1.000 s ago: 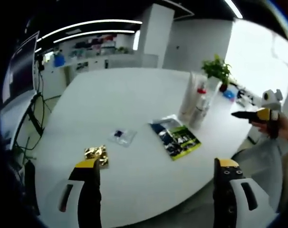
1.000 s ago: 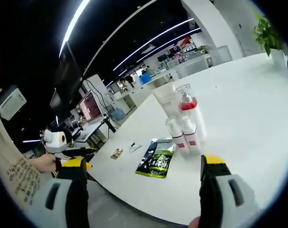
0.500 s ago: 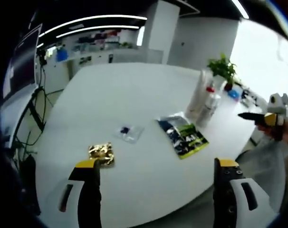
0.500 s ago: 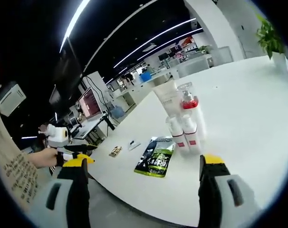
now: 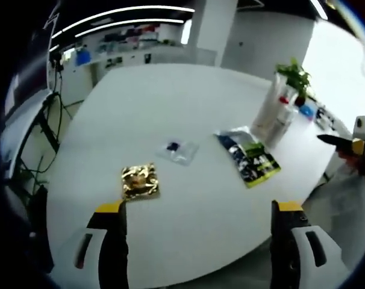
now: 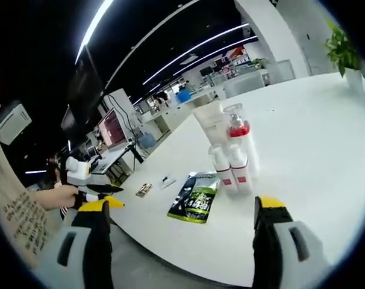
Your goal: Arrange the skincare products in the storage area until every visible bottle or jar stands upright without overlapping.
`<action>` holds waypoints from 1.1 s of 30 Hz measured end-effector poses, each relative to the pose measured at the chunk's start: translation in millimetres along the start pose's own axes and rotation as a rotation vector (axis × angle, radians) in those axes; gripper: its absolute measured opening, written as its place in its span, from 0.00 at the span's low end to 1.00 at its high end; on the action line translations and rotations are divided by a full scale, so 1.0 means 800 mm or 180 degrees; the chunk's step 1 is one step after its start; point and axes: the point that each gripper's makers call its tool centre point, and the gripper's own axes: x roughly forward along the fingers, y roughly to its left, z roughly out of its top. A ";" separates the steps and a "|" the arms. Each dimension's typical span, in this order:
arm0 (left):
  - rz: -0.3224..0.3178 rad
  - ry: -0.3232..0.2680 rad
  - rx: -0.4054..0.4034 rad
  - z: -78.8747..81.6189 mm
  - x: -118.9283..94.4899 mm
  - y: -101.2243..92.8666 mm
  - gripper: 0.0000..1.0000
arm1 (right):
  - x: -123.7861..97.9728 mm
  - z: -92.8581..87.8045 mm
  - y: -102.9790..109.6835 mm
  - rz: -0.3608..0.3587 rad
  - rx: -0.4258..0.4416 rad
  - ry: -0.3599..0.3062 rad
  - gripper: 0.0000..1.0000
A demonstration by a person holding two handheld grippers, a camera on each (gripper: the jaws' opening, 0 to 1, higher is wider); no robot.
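Observation:
Skincare bottles (image 6: 232, 158) stand upright in a tight group on the white table (image 6: 303, 126): a tall white tube (image 6: 210, 127), a clear pump bottle with a red band (image 6: 238, 133) and two small white bottles with red labels. In the left gripper view the same group (image 5: 277, 114) stands at the table's far right. A green and black sachet (image 6: 194, 197) lies flat in front of the bottles, and the sachet (image 5: 249, 158) also shows past my left jaws. My left gripper (image 5: 197, 241) is open over the table's near edge. My right gripper (image 6: 179, 238) is open, short of the bottles.
A gold foil packet (image 5: 139, 180) and a clear packet with a dark spot (image 5: 177, 149) lie on the table left of the sachet. A potted plant (image 5: 296, 75) stands behind the bottles. The other gripper (image 5: 351, 143) is held at the right; desks and monitors (image 6: 113, 132) lie beyond.
The left gripper's camera has moved forward and left, so the gold packet and sachet sit nearer in its view. The right view has barely shifted. Nothing on the table has moved.

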 end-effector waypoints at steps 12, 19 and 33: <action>0.0078 0.0191 0.0097 0.004 0.022 0.024 0.97 | 0.000 -0.002 -0.002 -0.0015 0.0010 0.0021 1.00; 0.0110 0.0339 0.0105 -0.002 0.033 0.031 0.95 | 0.000 -0.002 -0.005 -0.0039 0.0026 0.0035 1.00; 0.0200 0.0495 0.0089 0.005 0.055 0.055 0.87 | 0.003 -0.006 -0.011 -0.0100 0.0080 0.0083 1.00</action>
